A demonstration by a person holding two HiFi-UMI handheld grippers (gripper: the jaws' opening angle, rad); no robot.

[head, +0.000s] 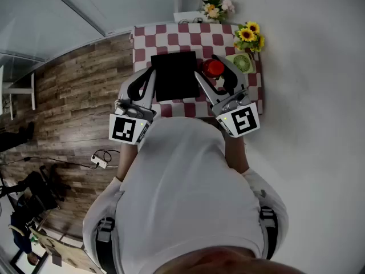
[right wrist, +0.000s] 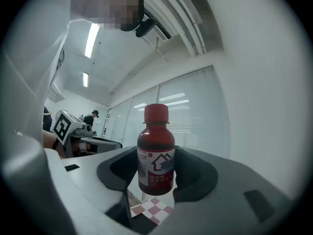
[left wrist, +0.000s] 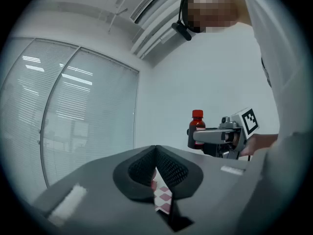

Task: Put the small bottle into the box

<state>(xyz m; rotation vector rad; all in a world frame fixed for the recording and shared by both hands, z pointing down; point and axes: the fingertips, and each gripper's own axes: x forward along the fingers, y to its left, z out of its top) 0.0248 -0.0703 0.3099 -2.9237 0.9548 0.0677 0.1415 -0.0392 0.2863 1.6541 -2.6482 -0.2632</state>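
Note:
The small bottle (right wrist: 155, 155), dark brown with a red cap and a white label, stands upright between the pads of my right gripper (right wrist: 155, 177), which is shut on it. In the head view its red cap (head: 214, 68) shows just right of the black box (head: 174, 76), held above the checked tablecloth by the right gripper (head: 215, 74). My left gripper (head: 147, 80) hovers at the box's left edge. Its jaws (left wrist: 156, 153) meet with nothing between them. From the left gripper view the bottle (left wrist: 197, 126) appears across the box in the right gripper (left wrist: 211, 136).
A red-and-white checked cloth (head: 171, 36) covers the small table. Sunflowers (head: 249, 36) and a green round object (head: 242, 63) sit at its right side, a pale bouquet (head: 215, 7) at the far edge. Wooden floor with a power strip (head: 100, 162) lies left.

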